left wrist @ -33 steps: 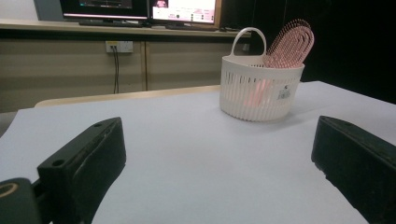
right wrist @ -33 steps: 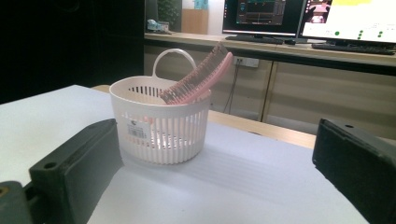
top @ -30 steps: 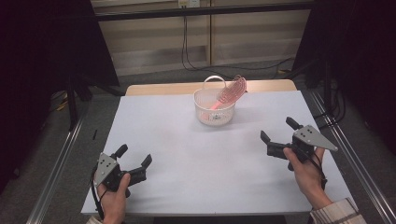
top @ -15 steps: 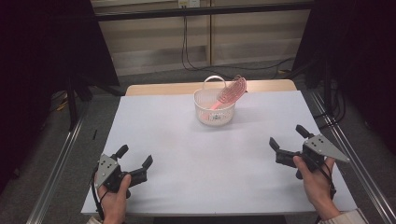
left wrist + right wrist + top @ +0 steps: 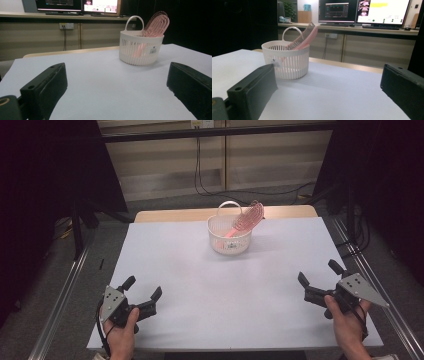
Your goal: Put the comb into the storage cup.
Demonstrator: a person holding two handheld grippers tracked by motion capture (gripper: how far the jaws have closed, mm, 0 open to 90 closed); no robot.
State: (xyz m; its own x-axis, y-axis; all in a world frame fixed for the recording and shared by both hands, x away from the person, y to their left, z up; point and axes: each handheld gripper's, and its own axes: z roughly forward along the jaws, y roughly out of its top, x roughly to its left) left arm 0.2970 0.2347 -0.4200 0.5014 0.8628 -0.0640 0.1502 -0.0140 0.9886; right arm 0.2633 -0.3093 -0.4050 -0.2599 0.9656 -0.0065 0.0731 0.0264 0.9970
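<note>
A white slatted basket (image 5: 229, 234) with a loop handle stands on the white table (image 5: 200, 285) close to the middle of its far edge, and a pink hairbrush (image 5: 246, 218) sits in it handle-down, its oval bristled head leaning out over the rim toward the table's far right corner. A small label shows on the basket wall that faces the person. The left gripper (image 5: 143, 296) is held in the person's left hand (image 5: 120, 335) near the table's near left corner, its jaws spread wide with nothing between them; in the left gripper view the basket (image 5: 140, 47) and the hairbrush (image 5: 157, 23) stand well beyond the two black jaws, toward the right. The right gripper (image 5: 320, 281) is held in the right hand (image 5: 347, 327) near the near right corner, by the right edge, its jaws likewise wide apart and holding nothing; in the right gripper view the basket (image 5: 285, 61) and hairbrush (image 5: 303, 37) lie far ahead, left of centre. Both grippers are well apart from the basket and from each other, with bare table between them.
</note>
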